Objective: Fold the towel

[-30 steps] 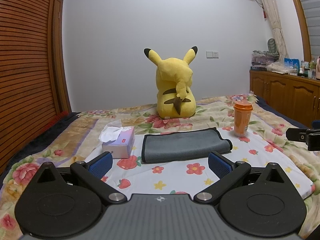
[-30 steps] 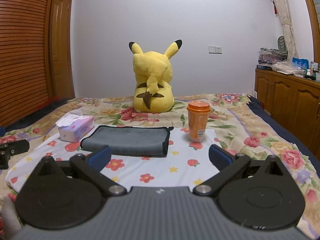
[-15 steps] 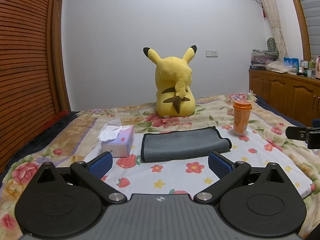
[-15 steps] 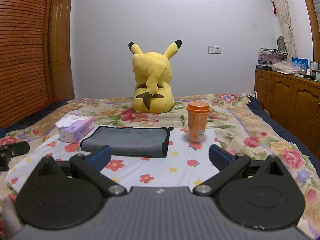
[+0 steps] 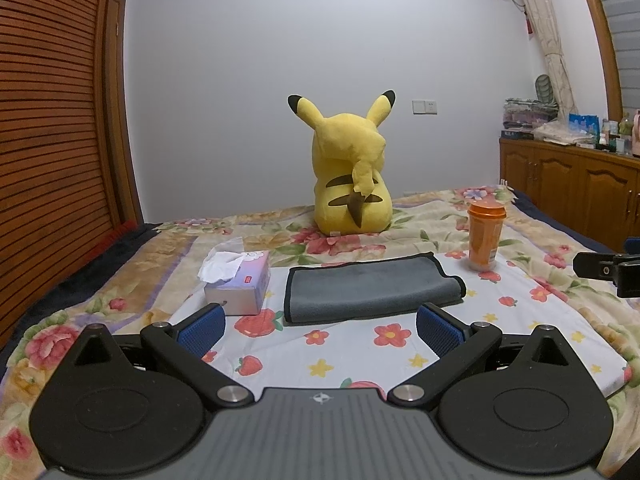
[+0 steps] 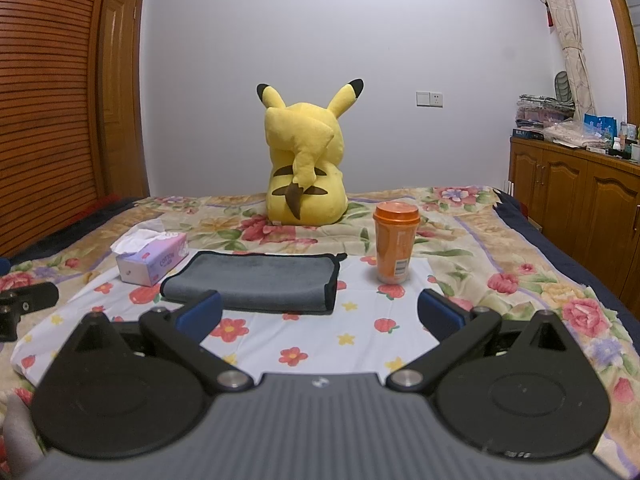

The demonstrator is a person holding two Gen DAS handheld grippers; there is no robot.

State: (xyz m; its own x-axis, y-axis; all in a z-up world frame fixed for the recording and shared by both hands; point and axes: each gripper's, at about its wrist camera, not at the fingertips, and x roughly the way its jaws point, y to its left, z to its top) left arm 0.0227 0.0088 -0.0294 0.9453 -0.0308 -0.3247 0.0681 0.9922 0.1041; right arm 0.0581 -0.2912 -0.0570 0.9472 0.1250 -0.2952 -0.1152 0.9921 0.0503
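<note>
A grey towel [image 5: 370,288] with a dark edge lies folded flat on a white flowered cloth [image 5: 360,356] on the bed. It also shows in the right wrist view [image 6: 256,282]. My left gripper [image 5: 320,330] is open and empty, held just in front of the towel's near edge. My right gripper [image 6: 320,314] is open and empty, in front of the towel and to its right. Neither gripper touches the towel.
A tissue box [image 5: 238,282] stands left of the towel. An orange lidded cup [image 5: 485,238] stands to its right. A yellow plush toy [image 5: 350,176] sits behind. Wooden cabinets [image 6: 576,208] line the right wall and a slatted wooden door [image 5: 48,140] the left.
Both views have shifted very slightly. The towel and the other objects have not moved, and both grippers stay open.
</note>
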